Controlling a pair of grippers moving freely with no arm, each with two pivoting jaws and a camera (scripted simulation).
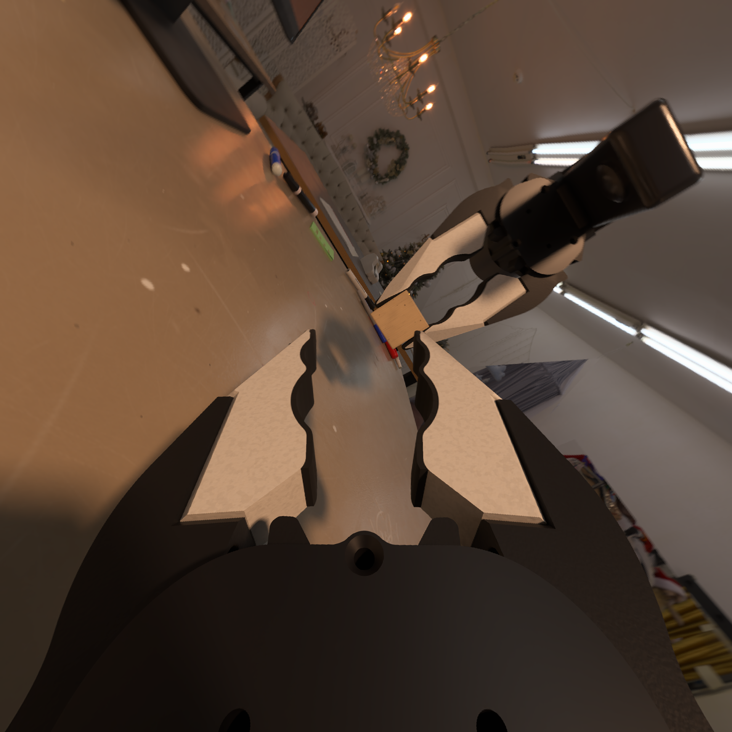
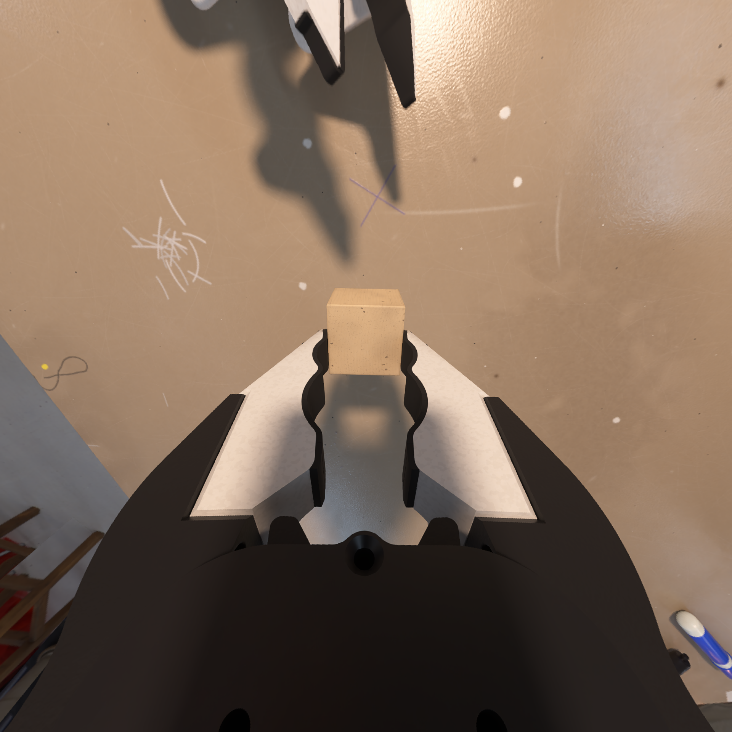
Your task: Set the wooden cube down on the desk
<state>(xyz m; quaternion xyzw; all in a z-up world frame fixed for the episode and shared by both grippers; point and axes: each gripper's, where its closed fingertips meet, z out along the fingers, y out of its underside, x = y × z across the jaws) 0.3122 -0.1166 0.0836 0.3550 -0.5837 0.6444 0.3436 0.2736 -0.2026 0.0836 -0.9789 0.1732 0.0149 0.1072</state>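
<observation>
Wooden cube [image 2: 365, 332] pinched at the tips of the right gripper [image 2: 365, 336], jaws closed on its sides, above the tan table [image 2: 554, 317]. Left gripper [image 1: 364, 336] empty, jaws spread. Blue marker [image 1: 275, 160] near the table's edge, plainest from the left wrist.

Bare tan scratched desk top [image 2: 515, 317] lies open beneath the held pale wooden cube [image 2: 364, 332]; the empty left gripper [image 2: 368, 79] hovers just beyond.

A furnished home room dressed for the holidays — chandelier [image 1: 412, 59], wall wreath [image 1: 387, 155], small decorated tree [image 1: 400, 257] — with a scuffed tan desk [image 2: 554, 317] holding markers [image 1: 295, 186].
</observation>
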